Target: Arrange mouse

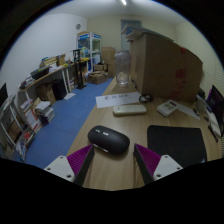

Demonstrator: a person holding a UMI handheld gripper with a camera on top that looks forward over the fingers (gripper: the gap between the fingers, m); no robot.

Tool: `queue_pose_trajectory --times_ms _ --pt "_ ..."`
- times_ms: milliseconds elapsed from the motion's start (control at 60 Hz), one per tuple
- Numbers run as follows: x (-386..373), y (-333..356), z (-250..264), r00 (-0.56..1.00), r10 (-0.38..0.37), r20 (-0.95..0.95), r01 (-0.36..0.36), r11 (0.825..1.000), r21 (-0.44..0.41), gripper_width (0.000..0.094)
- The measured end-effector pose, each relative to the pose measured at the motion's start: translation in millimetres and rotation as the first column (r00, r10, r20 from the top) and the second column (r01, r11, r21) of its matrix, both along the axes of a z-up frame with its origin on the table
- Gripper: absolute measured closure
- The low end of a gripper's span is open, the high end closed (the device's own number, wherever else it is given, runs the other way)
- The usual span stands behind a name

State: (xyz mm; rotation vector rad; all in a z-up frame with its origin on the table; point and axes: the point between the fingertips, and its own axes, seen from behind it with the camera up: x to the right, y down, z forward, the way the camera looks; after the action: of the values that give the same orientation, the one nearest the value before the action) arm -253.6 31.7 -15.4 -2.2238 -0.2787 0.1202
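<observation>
Mouse [108, 139] just ahead of parted tongs [113, 160], bare desk [125, 125] beyond.

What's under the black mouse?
The mouse sits straight on the wooden desk, just ahead of the open gripper, not on the black mouse mat beside it. The spot right beneath the mouse is hidden.

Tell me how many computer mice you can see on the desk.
1: a black mouse on the wooden desk, just ahead of the open gripper, left of the black mouse pad. Others may be hidden.
</observation>
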Motion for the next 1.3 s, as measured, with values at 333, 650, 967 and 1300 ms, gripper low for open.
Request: queue_pose_trajectory --times_ms 333,650,967,1300 --pt "-10.8 55.8 2.1 1.000 -0.023 -0.018 0.024 0.998 0.052 0.0157" --pt "-5.4 49.9 -0.5 0.980 -0.197 0.011 0.197 0.980 -0.038 0.0557" --pt "-14.2 4.3 160.9 0.980 -0.201 -0.002 0.198 0.966 0.166 0.0596" --pt "173.4 20.0 174.8 0.954 -0.298 0.013 0.288 0.932 0.218 0.0599"
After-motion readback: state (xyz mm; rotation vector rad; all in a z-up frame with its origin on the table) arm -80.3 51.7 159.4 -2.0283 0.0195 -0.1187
